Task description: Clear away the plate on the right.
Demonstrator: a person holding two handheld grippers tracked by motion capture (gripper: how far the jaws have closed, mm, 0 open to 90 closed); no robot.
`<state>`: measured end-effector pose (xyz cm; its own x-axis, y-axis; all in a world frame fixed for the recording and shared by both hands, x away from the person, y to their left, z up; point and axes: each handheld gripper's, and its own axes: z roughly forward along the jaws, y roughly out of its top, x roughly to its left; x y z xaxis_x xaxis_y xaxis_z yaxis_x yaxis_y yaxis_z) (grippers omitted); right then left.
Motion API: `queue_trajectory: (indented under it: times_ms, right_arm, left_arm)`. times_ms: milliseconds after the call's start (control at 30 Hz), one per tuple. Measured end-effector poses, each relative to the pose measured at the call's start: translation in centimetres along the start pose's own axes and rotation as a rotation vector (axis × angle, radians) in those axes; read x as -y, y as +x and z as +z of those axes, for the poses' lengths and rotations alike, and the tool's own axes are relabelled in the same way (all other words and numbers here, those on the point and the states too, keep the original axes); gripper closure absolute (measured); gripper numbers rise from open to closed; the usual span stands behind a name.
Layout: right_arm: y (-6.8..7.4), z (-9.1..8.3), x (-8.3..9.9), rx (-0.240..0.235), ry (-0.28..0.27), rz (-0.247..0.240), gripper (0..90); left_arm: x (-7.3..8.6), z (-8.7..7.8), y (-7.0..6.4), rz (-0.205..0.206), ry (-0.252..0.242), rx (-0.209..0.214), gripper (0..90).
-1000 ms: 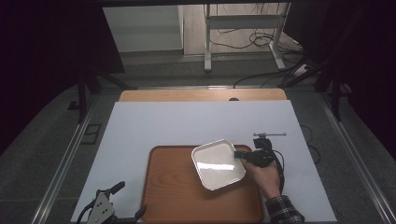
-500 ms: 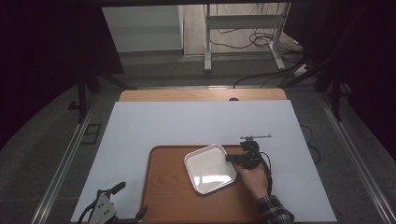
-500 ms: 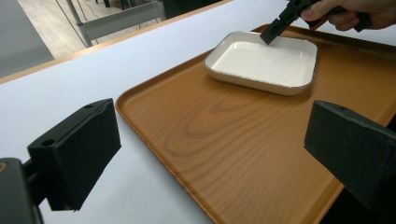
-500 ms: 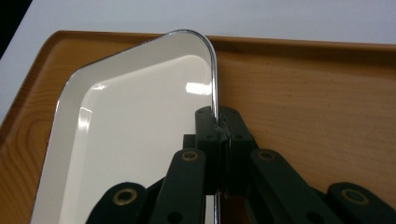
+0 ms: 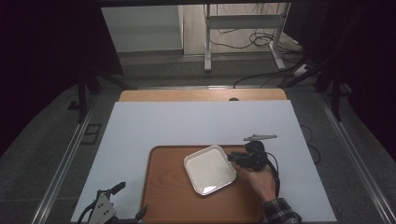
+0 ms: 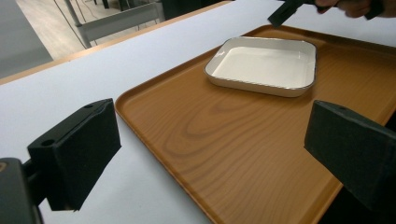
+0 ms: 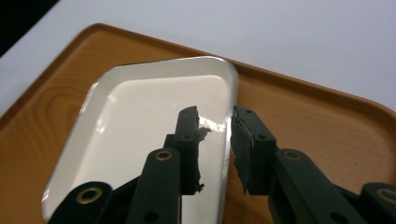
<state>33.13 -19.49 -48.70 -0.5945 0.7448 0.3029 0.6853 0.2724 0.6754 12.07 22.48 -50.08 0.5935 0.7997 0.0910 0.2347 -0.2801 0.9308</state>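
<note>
One white rectangular enamel dish point(image 5: 209, 169) sits near the right edge of one brown wooden tray point(image 5: 168, 196). Right gripper point(image 7: 215, 116) narrow, straddling dish rim, slight gap visible. Left gripper point(image 6: 210, 154) wide, empty.

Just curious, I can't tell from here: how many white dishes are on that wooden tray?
1. The white dish lies on the right part of the wooden tray, with the right gripper astride its rim, one of its fingers inside.
</note>
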Motion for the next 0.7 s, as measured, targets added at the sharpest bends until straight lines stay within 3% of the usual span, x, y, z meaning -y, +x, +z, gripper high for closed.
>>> queue_trajectory:
  times_ms: [133, 300, 500, 700]
  right_arm:
    - [2.0, -1.4, 0.9, -0.04, -0.011, -0.086, 78.9]
    - [4.0, -2.1, 1.6, -0.084, -0.01, -0.157, 87.2]
    - [5.7, -2.3, 2.5, -0.077, 0.026, -0.221, 89.1]
    - [6.7, -2.8, 3.3, -0.08, 0.033, -0.254, 89.3]
  left_arm:
    - [0.0, 0.0, -0.1, 0.008, 0.002, 0.0, 3.2]
    - [0.0, 0.0, -0.1, 0.014, 0.004, 0.0, 3.2]
    - [0.0, 0.0, -0.1, 0.016, 0.004, 0.001, 3.2]
    - [0.0, 0.0, -0.2, 0.022, 0.006, 0.0, 3.2]
